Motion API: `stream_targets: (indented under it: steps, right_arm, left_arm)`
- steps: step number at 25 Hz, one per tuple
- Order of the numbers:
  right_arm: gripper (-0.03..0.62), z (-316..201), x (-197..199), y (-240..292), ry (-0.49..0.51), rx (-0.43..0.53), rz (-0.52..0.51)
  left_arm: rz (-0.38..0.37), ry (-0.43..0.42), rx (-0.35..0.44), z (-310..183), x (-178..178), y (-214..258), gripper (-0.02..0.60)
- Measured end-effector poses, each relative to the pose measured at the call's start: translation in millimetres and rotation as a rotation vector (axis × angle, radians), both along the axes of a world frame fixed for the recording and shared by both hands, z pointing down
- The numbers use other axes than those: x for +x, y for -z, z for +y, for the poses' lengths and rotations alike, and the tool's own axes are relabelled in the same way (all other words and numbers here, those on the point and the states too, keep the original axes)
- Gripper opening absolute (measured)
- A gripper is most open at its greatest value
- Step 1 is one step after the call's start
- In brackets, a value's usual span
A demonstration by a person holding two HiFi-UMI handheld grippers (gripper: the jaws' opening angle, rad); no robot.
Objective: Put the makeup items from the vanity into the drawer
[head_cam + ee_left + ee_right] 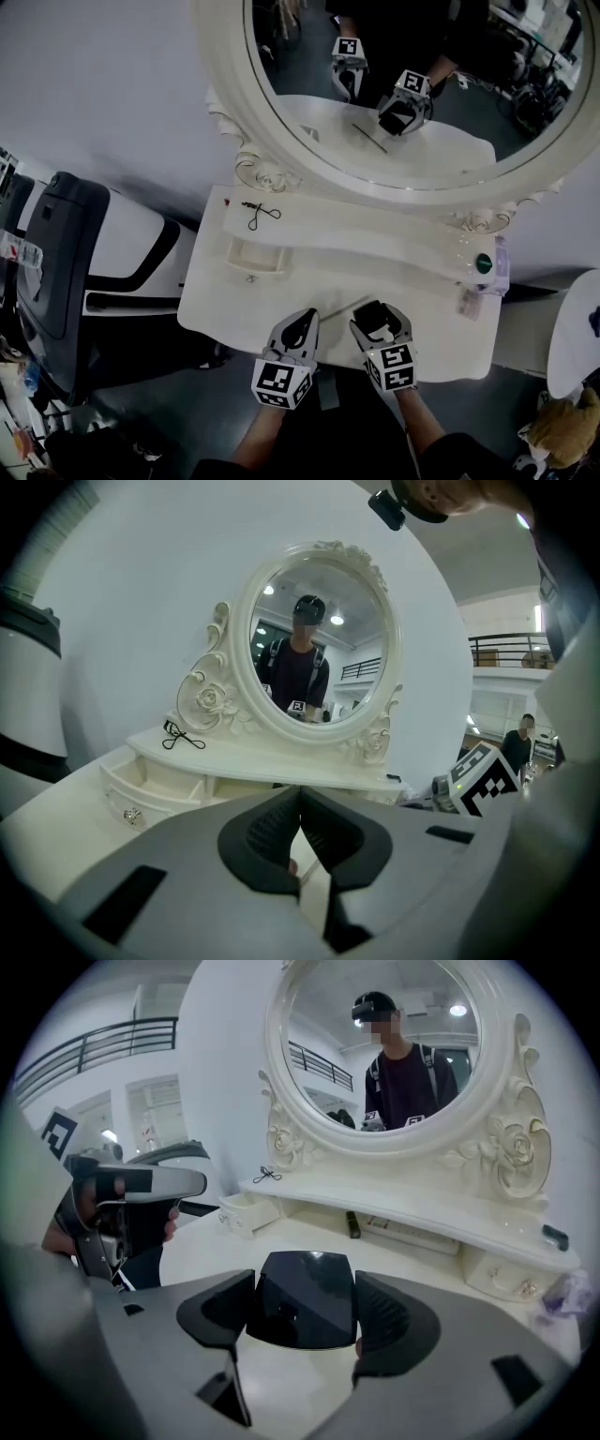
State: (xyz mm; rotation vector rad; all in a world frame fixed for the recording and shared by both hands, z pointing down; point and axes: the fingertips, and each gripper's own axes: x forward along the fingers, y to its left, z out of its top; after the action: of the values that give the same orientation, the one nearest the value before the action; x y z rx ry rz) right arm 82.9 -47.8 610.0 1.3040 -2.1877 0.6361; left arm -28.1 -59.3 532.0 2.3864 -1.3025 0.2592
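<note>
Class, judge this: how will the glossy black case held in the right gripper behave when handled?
Probably slippery: the black case shows a mirror-like sheen. Likely rigid: it keeps its shape while clamped in the right gripper.

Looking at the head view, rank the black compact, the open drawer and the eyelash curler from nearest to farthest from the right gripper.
1. The black compact: held between the jaws of the right gripper, at the table's front.
2. The open drawer: off to the left, under the left end of the shelf.
3. The eyelash curler: on top of the shelf, just behind that drawer.
</note>
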Motion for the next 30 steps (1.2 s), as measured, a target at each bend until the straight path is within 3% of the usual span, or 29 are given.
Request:
stream_targets:
  steps: [16, 30]
  right_arm:
    - [0.336, 2.9, 3.9, 83.3, -0.032, 0.155, -0.089]
    - [0.336, 1.8, -14.3, 166.9, -0.018, 0.400, -0.196]
  left_arm:
    - [0.004, 0.007, 0.107, 11.8, -2.2, 58.1, 0.014]
    - [0.013, 0.061, 0.222, 29.0, -14.3, 104.9, 0.014]
